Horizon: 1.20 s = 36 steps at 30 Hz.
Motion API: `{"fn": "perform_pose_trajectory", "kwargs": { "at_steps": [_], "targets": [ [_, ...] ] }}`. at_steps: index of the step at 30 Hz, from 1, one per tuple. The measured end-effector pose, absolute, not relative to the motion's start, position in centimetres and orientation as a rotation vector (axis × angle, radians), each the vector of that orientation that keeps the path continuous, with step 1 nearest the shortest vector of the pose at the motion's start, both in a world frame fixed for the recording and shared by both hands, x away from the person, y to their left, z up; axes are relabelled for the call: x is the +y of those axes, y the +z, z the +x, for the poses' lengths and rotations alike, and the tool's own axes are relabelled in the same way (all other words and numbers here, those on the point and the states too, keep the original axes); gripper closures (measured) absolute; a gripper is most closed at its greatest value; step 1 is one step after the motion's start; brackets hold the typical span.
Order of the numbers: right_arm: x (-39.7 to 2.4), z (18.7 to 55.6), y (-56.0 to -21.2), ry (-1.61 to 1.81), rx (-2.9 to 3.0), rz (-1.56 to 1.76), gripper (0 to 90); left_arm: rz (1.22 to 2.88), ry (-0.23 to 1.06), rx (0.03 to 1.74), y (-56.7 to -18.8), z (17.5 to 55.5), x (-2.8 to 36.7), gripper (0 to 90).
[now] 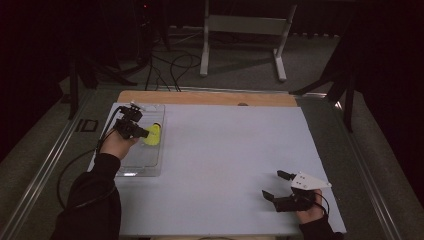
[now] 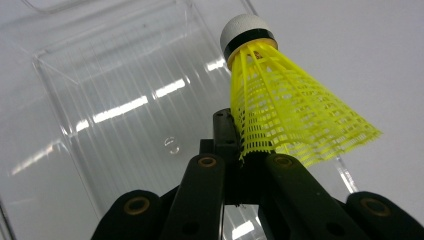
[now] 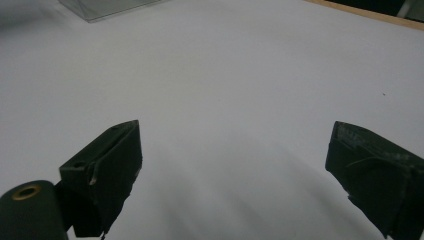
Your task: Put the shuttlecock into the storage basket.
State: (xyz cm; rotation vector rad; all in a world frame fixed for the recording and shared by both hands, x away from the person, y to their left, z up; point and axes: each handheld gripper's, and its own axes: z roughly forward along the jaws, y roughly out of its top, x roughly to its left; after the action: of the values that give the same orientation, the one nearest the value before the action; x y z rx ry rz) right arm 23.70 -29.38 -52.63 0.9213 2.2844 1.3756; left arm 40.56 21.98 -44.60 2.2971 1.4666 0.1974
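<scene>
We see the left tool at the far left part of the bench, which is covered with a pale white sheet. Its two black jaws are pressed together and they pinch the open end of the skirt of a yellow plastic shuttlecock with a white rounded cork and a black band. In the left gripper view the shuttlecock stands out ahead of the jaws, slightly to their right, with the cork pointing away from the tool and the wide mesh skirt coming back to the jaw tips. In the high view it shows just in front of the left tool, over a clear, shallow plastic tray of rectangular shape. The same tray lies below and beyond the left tool in its own view; we cannot tell if the shuttlecock touches the tray floor or hangs a little above it. The person's left hand, in a dark sleeve, grips the tool from behind.

The right tool is well apart from the tray, at the near right part of the bench, with a grey three-cornered plate on top. Its jaws are spread wide and between them we see bare white bench surface. A corner of the clear tray appears far ahead of this tool, to its left.
</scene>
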Motion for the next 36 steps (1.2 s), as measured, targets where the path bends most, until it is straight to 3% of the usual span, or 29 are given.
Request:
{"fn": "perform_pose_trajectory", "kwargs": {
  "at_steps": [28, 32, 36],
  "targets": [
    [-29.4, 23.7, -52.7, 1.369, 2.291, 0.922, 8.3, 2.383, 0.131, 1.476, -46.7, 40.5, 21.4, 88.2],
    [-29.4, 23.7, -52.7, 1.368, 2.292, 0.921, 8.3, 2.401, 0.116, 1.468, -46.6, 40.4, 21.3, 75.6],
    [-29.4, 23.7, -52.7, 1.366, 2.291, 0.922, 8.3, 2.384, 0.157, 1.478, -46.0, 39.9, 21.0, 49.7]
  ]
}}
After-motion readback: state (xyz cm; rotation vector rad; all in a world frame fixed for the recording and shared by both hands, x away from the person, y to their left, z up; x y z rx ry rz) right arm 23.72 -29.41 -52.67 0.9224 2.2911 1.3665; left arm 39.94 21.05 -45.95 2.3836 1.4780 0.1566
